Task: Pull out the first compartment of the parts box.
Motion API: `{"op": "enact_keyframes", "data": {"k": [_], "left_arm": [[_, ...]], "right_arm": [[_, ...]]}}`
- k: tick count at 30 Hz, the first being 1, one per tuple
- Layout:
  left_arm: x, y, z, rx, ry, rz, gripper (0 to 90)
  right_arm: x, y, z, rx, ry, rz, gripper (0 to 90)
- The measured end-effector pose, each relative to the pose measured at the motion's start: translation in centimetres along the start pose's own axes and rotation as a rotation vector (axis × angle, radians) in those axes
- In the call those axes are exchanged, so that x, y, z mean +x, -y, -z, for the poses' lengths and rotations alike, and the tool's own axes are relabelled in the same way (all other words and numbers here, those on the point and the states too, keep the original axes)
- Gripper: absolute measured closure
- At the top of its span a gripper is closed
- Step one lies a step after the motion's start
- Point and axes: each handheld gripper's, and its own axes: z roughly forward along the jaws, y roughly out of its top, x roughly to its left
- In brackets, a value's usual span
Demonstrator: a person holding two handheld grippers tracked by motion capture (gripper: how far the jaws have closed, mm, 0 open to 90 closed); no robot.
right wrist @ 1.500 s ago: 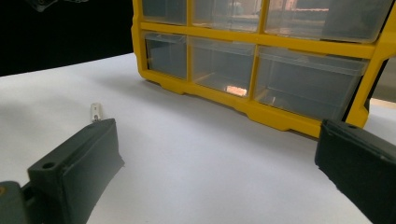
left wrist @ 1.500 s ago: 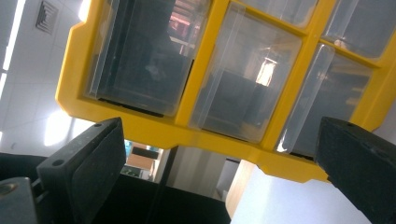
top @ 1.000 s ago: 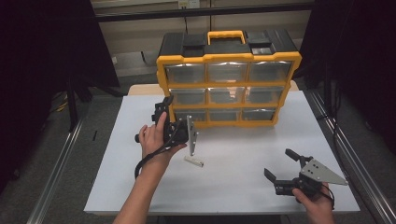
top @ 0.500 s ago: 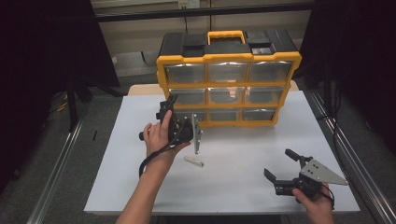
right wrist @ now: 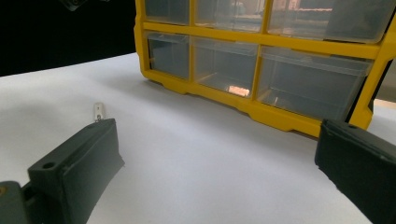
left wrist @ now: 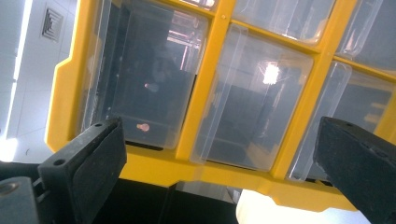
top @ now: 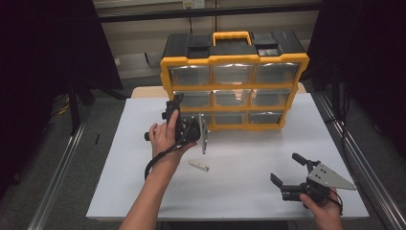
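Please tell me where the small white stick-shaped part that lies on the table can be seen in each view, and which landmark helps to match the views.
High view: the small white part lies on the white table, just below the left gripper.
Left gripper view: not in it.
Right gripper view: the part lies at the left, just above the left-hand jaw.
Shared landmark: the yellow drawer organizer.

The drawer cabinet [top: 234, 81] at upper centre has a yellow frame, clear drawers, a black top and a yellow handle. The counter [top: 143, 191] is white. Both tools have black jaws.
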Motion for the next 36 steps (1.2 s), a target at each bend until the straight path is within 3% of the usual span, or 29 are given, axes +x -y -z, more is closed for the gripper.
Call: {"op": "enact_keyframes", "data": {"k": [9,14,36], "left_arm": [[0.1,-0.2,-0.5,0.012,-0.004,0.001,2.8],[0.1,-0.3,-0.8,0.018,-0.005,-0.018,2.8],[0.5,-0.7,-2.1,0.022,-0.023,0.001,4.1]], "right_arm": [[0.0,0.0,0.0,0.001,-0.004,0.008,0.0],[0.0,0.0,0.0,0.001,-0.004,0.008,0.0],[0.0,0.0,0.1,0.001,-0.005,0.009,0.0]]}}
